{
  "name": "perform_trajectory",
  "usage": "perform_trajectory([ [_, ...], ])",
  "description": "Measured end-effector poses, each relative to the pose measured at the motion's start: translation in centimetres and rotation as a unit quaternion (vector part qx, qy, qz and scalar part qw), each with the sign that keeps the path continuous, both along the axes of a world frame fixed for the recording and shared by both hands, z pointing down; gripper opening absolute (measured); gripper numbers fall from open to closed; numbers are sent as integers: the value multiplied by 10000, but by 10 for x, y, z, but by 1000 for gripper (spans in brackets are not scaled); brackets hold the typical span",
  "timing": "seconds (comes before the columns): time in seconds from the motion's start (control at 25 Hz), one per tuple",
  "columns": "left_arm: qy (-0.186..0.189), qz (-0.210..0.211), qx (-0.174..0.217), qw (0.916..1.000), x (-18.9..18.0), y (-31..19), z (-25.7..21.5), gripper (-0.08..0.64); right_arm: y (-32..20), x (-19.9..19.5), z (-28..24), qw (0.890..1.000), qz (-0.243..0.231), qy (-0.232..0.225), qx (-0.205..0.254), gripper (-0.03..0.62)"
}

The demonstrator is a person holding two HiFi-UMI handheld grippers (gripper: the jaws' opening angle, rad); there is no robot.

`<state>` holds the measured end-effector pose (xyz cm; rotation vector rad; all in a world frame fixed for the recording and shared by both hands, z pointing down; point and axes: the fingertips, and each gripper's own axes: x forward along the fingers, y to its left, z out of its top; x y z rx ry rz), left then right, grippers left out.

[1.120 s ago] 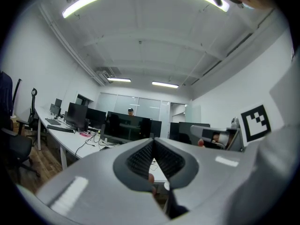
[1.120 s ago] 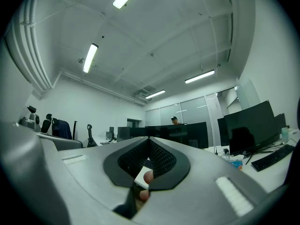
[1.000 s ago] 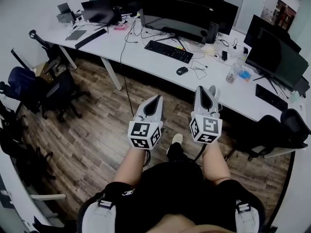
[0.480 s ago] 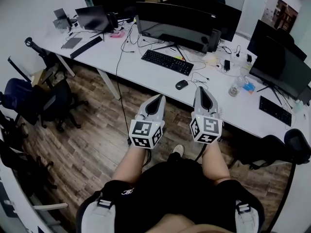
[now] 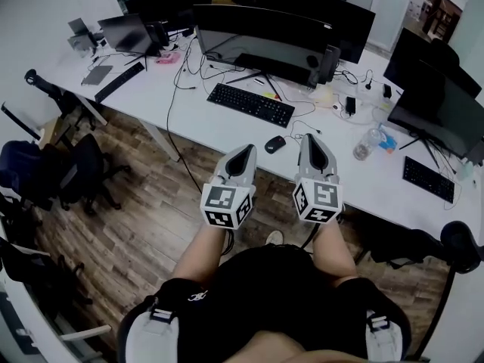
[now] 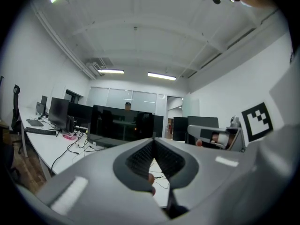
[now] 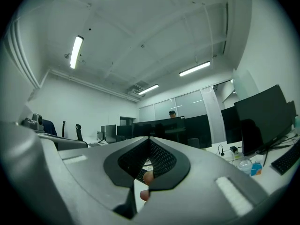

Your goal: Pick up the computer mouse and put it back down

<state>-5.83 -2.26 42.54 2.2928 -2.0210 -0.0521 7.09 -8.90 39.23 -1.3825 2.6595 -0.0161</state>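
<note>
Since a second ago I have come closer, so the long white counter point(image 5: 198, 119) and the small black computer mouse point(image 5: 275, 144) lying on it have drawn in toward me. The mouse now shows between the tips of my left fingers point(image 5: 246, 152) and my right fingers point(image 5: 311, 138), touching neither. Both pairs are pressed together at their tips with nothing between them, and a flat black keyboard point(image 5: 251, 104) lies beyond the mouse, farther from the fingers and a little to the left fingers' side.

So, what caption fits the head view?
Left gripper and right gripper, jaws shut, near the computer mouse on the desk.
</note>
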Motion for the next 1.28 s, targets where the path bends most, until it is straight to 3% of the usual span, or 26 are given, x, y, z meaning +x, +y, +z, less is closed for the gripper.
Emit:
perform_trajectory([
  [0.36,81,81,-136,9998,-11,-81,6,49,-71,-7,2,9999,121,101,-38,-2],
  [0.8,25,258,-392,9989,-32,-135,25,51,-120,-22,14,9992,327,52,-244,-2],
  [1.0,-79,906,-714,9933,-26,-159,46,62,-133,-22,21,9973,638,64,-355,-2],
  [1.28,-247,1490,-1218,9810,-17,-188,89,169,-144,-11,30,9924,1127,130,-486,-2],
])
